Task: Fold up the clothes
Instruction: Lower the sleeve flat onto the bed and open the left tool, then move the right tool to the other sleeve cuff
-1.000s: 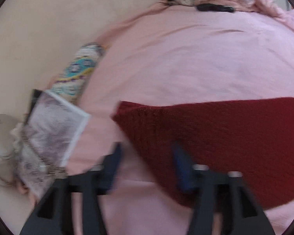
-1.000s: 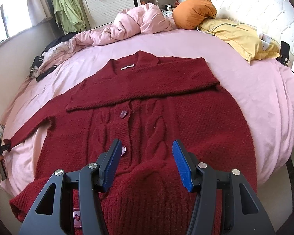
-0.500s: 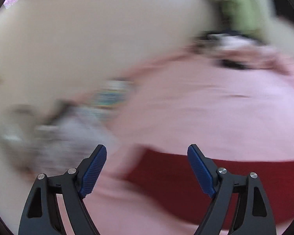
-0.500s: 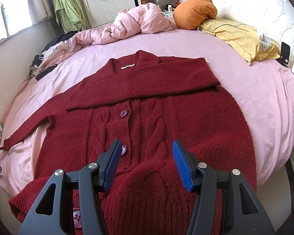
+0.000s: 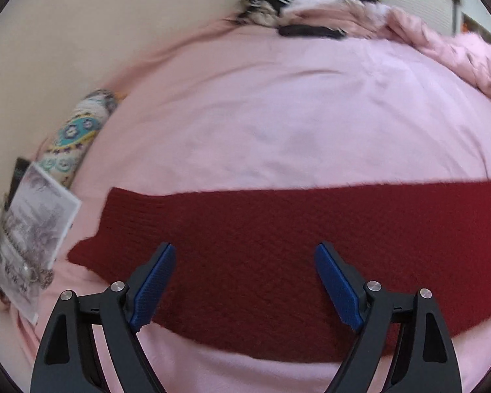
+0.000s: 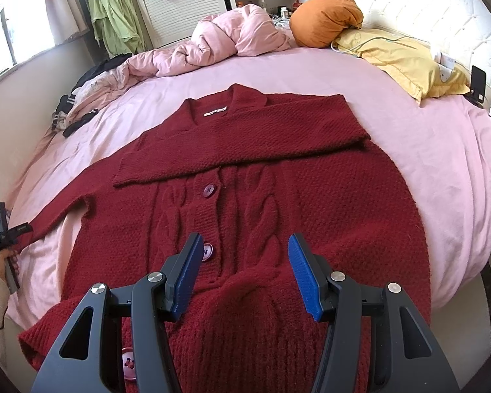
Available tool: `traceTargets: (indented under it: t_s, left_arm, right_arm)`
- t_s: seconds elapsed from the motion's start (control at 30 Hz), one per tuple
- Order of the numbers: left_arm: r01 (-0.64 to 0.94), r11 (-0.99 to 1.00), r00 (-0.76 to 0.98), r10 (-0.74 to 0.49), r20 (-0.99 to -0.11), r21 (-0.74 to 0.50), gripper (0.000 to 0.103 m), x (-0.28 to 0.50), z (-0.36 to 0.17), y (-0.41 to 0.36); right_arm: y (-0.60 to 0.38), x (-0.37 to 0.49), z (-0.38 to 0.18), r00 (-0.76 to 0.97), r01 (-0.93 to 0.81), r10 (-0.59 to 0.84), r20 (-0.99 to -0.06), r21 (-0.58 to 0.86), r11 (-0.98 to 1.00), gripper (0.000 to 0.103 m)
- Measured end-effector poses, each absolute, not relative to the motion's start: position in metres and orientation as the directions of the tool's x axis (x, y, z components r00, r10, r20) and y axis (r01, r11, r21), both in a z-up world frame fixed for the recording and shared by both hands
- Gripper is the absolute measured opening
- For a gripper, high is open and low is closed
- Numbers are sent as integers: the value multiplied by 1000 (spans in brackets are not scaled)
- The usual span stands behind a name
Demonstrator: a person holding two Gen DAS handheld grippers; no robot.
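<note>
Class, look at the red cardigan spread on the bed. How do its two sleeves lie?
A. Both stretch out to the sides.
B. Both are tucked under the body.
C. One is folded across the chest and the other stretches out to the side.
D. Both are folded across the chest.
C: on the red cardigan one sleeve lies folded across the chest, while the other sleeve stretches out flat towards the bed's edge.
</note>
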State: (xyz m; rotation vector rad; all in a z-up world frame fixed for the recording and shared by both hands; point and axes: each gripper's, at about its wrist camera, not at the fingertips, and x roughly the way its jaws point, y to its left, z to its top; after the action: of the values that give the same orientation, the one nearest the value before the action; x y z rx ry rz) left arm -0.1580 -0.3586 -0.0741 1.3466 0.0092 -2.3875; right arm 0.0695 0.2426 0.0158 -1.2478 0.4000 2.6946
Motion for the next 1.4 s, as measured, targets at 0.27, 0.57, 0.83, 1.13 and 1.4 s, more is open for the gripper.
traceTargets:
  t_s: [0.27, 0.57, 0.83, 1.13, 1.4]
  left_arm:
    - [364, -930, -409, -202, -890, 43, 94, -159, -82, -389]
    - [358, -914, -559, -374, -740, 191, 86, -106, 25, -308]
    - [73, -996, -619, -81, -782, 45, 87, -43, 84, -169]
    - [6, -1000, -629, -2, -778, -3, 87, 12, 77, -62]
    - [-2, -1000, -629, 10, -777, -12, 87, 18, 74, -36]
  right_arm:
    - [244, 72, 17, -659, -240, -2, -752, 213, -947, 55]
    - [249, 79, 19, -688, -224, -39, -725, 264, -938, 55]
    - [249, 84, 20, -702, -210, -45, -711, 266, -941, 55]
    - [258, 91, 20, -722, -194, -76, -688, 307, -932, 55]
    - [260, 93, 20, -729, -180, -92, -679, 320, -930, 55]
